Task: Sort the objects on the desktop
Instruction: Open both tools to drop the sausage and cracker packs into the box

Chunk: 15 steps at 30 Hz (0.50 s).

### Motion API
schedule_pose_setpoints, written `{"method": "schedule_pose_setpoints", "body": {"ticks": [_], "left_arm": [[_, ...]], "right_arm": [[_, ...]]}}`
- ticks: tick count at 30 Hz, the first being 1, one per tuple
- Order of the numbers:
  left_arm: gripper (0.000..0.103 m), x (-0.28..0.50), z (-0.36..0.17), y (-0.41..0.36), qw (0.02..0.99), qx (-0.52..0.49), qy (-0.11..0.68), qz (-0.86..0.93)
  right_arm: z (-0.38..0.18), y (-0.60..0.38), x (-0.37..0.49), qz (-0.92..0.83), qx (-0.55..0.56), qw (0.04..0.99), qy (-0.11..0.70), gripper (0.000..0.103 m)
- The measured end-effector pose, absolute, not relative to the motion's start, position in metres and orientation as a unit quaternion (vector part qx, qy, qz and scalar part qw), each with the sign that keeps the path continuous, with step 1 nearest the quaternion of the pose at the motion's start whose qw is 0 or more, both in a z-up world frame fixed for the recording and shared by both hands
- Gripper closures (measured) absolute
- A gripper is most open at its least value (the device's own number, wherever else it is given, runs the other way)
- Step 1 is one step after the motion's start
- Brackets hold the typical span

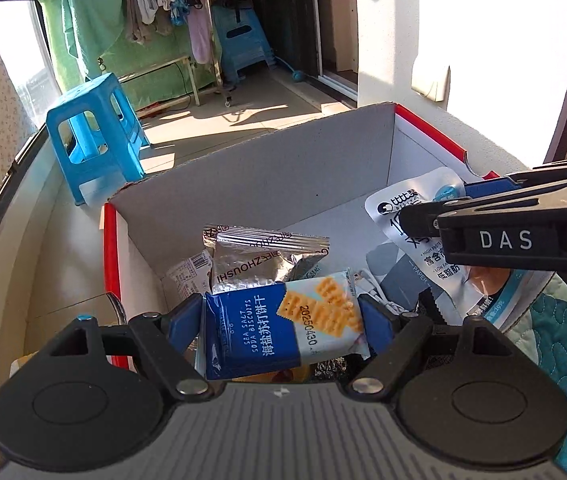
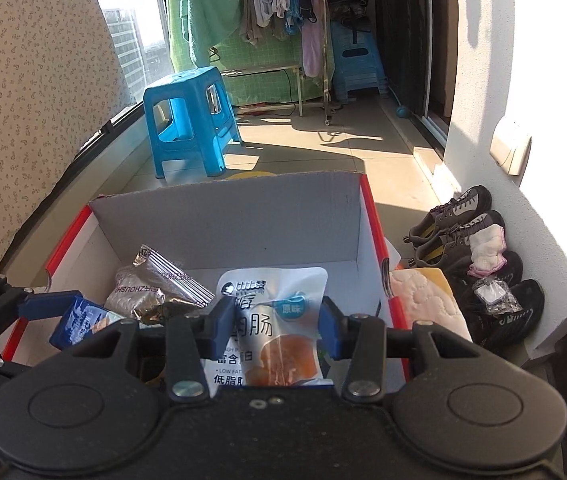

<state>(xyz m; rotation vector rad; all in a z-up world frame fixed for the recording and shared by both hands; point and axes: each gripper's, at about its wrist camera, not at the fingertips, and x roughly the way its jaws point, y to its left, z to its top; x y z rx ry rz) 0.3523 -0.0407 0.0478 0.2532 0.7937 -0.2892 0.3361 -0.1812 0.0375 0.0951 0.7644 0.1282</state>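
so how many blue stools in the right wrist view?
2. One blue stool stands on the floor beyond the box; a second stool sits further back by the laundry rack. More could be hidden.

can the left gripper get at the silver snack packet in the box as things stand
Probably not yet: the left gripper is shut on the blue biscuit pack. The silver packet lies uncovered just ahead in the box, so the path looks free once it lets go.

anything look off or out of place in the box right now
Nothing stands out. Each gripper holds one snack over the open cardboard box: the left gripper the soda biscuit packet, the right gripper the sausage pouch. A silver foil packet lies crumpled inside, unspilled.
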Motion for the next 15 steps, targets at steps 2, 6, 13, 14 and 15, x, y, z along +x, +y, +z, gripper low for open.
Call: {"method": "schedule_pose_setpoints", "body": {"ticks": [2,6,13,14,15], "left_arm": [[0.021,0.353,0.045,-0.039,0.903,0.122,0.387,-0.139],[0.021,0.353,0.042,-0.037,0.903,0.119,0.389,-0.137],[0.02,0.353,0.041,-0.039,0.903,0.123,0.39,-0.129],[0.02,0.352,0.041,-0.039,0.904,0.122,0.39,-0.128],[0.019,0.352,0.041,-0.038,0.904,0.121,0.39,-0.125]], "right_arm": [[0.033,-0.181,0.337,0.06,0.045,0.923,0.379,0.059],[0.026,-0.181,0.338,0.058,0.047,0.918,0.388,0.059],[0.026,-0.18,0.335,0.063,0.053,0.917,0.391,0.058],[0.027,-0.18,0.335,0.063,0.054,0.917,0.391,0.058],[0.028,-0.181,0.334,0.065,0.058,0.916,0.391,0.057]]}}
